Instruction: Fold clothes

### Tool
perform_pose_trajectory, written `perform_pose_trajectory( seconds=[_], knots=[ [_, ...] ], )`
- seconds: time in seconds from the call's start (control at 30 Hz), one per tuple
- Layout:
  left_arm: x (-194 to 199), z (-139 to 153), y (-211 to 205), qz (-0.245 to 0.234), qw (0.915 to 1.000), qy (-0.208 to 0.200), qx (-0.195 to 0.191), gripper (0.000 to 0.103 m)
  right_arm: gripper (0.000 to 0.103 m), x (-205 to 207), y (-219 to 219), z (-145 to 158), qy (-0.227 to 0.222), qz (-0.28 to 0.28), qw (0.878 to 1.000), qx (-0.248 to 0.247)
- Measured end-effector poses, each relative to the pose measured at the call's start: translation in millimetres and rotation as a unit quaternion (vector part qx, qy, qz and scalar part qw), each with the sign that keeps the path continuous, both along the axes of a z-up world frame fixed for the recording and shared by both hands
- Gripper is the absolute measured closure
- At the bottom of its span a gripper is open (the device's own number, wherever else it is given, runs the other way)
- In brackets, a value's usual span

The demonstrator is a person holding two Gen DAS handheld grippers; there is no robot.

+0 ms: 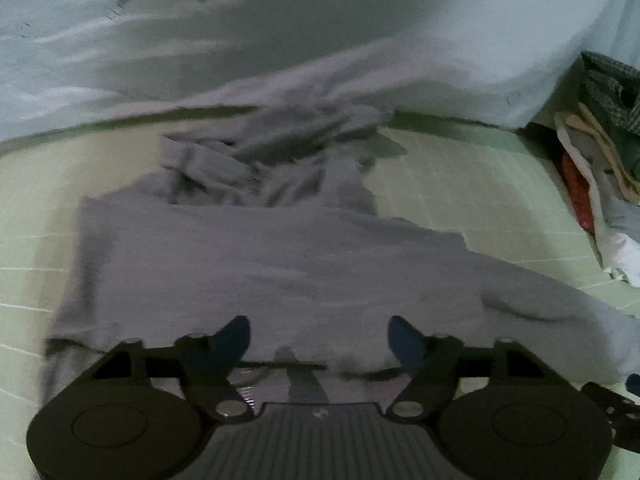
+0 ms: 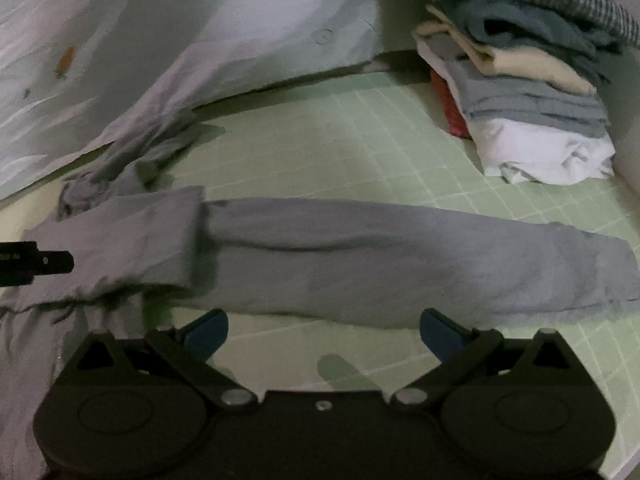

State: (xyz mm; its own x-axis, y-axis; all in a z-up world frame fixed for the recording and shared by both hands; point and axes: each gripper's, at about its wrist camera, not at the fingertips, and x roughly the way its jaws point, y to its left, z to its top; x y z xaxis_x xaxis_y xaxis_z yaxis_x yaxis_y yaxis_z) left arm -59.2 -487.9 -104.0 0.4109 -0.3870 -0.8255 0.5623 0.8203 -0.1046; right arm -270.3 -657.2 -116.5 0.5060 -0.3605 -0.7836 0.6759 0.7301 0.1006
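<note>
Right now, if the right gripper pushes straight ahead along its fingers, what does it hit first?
Probably the grey garment's outstretched sleeve, lying crosswise on the green mat just past the open right gripper. Depth is unclear; the pale sheet lies farther on.

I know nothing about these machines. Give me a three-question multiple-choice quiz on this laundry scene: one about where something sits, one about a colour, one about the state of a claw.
1. Where is the stack of folded clothes?
A. on the green mat's far right
B. under the grey garment
C. held in a claw

2. What colour is the garment being folded?
A. red
B. grey
C. yellow

3. How does the right claw stand?
A. shut on the sleeve
B. open, holding nothing
C. out of view

Answers:
1 A, the stack rests on the gridded mat at the far right.
2 B, body and long sleeve are grey.
3 B, its blue fingertips stand wide apart over bare mat.
</note>
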Motion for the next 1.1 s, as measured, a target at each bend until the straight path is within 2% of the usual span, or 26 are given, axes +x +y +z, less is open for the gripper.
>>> perform_pose_trajectory(
  seconds=[0.03, 0.17, 0.2, 0.23, 0.27, 0.3, 0.4, 0.53, 0.6, 0.7, 0.77, 0.9, 1.03, 1.1],
  knots=[
    [2, -4, -7, -0.006, 0.9999, 0.009, 0.004, 0.042, 0.0, 0, -9, -3, 0.001, -0.006, 1.0, 0.004],
    [8, -21, -24, -0.018, 0.999, 0.036, 0.022, 0.051, 0.0, 3, -41, -15, 0.001, -0.03, 0.999, 0.017],
    [9, -25, -28, -0.02, 0.9986, 0.042, 0.027, 0.056, 0.0, 6, -45, -17, 0.006, -0.03, 0.999, 0.016],
    [10, -29, -31, -0.021, 0.9982, 0.048, 0.031, 0.071, 0.0, 8, -49, -20, 0.01, -0.03, 0.999, 0.014],
    [10, -30, -32, -0.023, 0.998, 0.044, 0.038, 0.079, 0.0, 11, -53, -22, 0.014, -0.031, 0.999, 0.012],
    [9, -29, -33, -0.026, 0.9979, 0.037, 0.045, 0.095, 0.0, 14, -57, -24, 0.018, -0.031, 0.999, 0.01],
    [8, -20, -27, -0.047, 0.9978, 0.019, 0.044, 0.096, 0.0, 23, -69, -31, 0.03, -0.032, 0.999, 0.004],
    [9, 5, -9, -0.05, 0.998, -0.021, 0.034, 0.096, 0.0, 28, -73, -44, 0.052, -0.041, 0.998, 0.01],
    [14, 17, 7, -0.034, 0.9976, -0.049, 0.035, 0.096, 0.0, 28, -68, -47, 0.061, -0.043, 0.997, 0.003],
    [32, 25, 37, 0.001, 0.9971, -0.068, 0.034, 0.096, 0.0, 28, -63, -49, 0.066, -0.04, 0.997, -0.005],
    [46, 21, 59, 0.029, 0.995, -0.082, 0.048, 0.096, 0.0, 27, -61, -49, 0.067, -0.039, 0.997, -0.005],
    [75, 0, 94, 0.088, 0.9924, -0.055, 0.066, 0.096, 0.0, 29, -62, -48, 0.071, -0.04, 0.997, -0.003],
    [104, -23, 129, 0.147, 0.9854, -0.025, 0.083, 0.094, 0.0, 33, -61, -48, 0.076, -0.043, 0.996, -0.001],
    [108, -33, 132, 0.162, 0.9829, -0.011, 0.086, 0.092, 0.0, 34, -61, -48, 0.075, -0.042, 0.996, -0.001]
  ],
)
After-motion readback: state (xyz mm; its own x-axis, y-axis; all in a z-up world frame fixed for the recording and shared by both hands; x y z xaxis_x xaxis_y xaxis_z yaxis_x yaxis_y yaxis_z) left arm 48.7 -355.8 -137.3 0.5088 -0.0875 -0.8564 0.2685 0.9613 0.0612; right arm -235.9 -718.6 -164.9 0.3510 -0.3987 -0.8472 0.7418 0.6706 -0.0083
